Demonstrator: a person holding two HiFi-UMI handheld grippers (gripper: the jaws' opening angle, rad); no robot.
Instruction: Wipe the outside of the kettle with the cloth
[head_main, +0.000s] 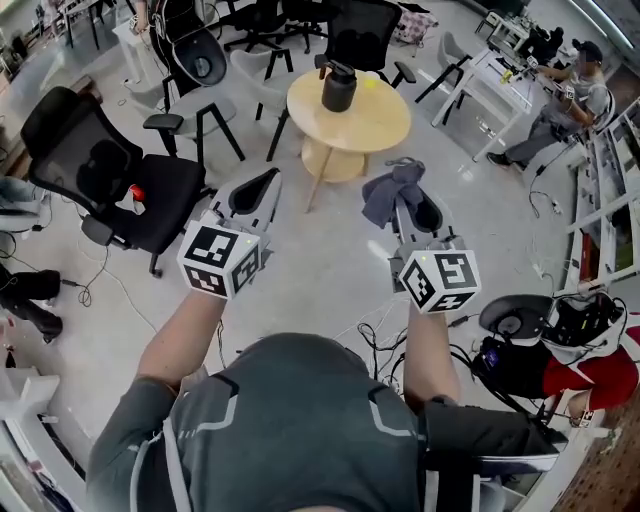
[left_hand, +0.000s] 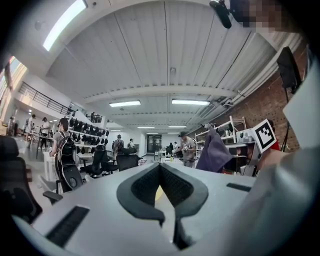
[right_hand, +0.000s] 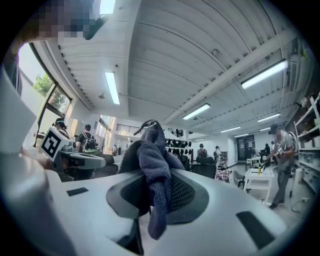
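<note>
Wiping not begun: the right tongs (head_main: 407, 197) grip the cloth (head_main: 390, 188), left tongs (head_main: 268, 182) closed empty, kettle (head_main: 339, 88) well apart on the counter (head_main: 385, 125)

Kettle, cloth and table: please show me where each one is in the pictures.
Kettle (head_main: 339, 90): head view, on its dark body.
Cloth (right_hand: 154, 167): right gripper view, on the fold held between the jaws.
Table (head_main: 385, 130): head view, on a bare part of the round top.

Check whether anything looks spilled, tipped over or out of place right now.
Nothing stands out. The kettle stands upright on the round table, and the cloth hangs bunched in the right gripper.
</note>
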